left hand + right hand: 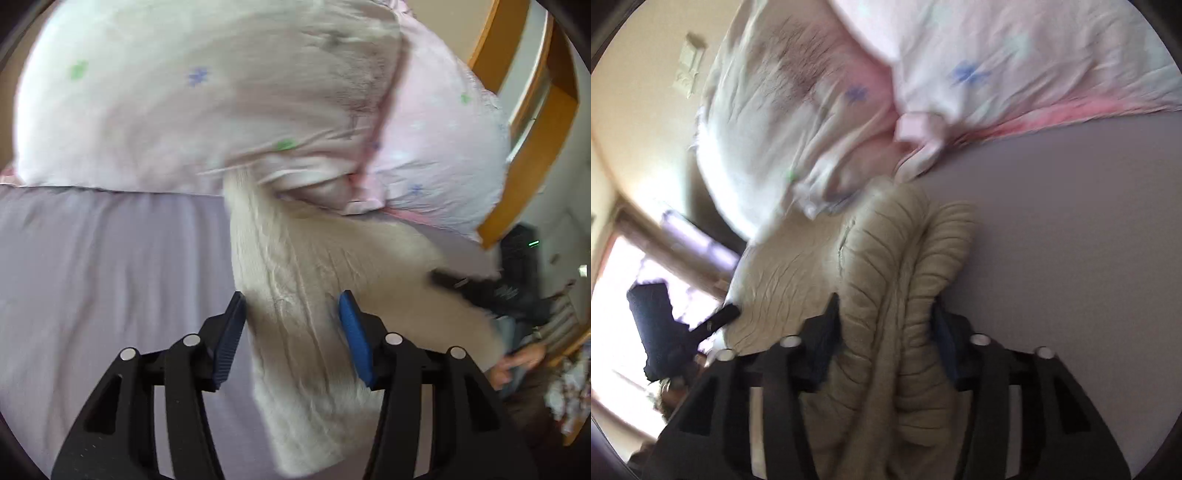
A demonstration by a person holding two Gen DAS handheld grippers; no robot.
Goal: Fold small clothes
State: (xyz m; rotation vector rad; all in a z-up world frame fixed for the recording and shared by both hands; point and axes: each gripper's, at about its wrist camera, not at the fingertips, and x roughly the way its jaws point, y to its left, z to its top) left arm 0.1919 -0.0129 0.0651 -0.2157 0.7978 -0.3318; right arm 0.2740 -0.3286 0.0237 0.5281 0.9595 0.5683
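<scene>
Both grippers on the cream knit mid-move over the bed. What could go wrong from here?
1. The left gripper stands open around the cream knit garment; the cloth may slide out.
2. The right gripper holds a thick bunched wad, so the fold may come out lumpy.
3. The garment's far end touches the floral pillow and could snag or drag it.

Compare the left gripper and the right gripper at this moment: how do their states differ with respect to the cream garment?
The left gripper stands open, its pads apart with the cream garment between them, unclamped. The right gripper has bunched, ribbed folds of the garment filling its gap and seems closed on them. The left one sees flat cloth; the right sees gathered cloth. Both hover over the lilac bedsheet facing the floral pillow.
</scene>
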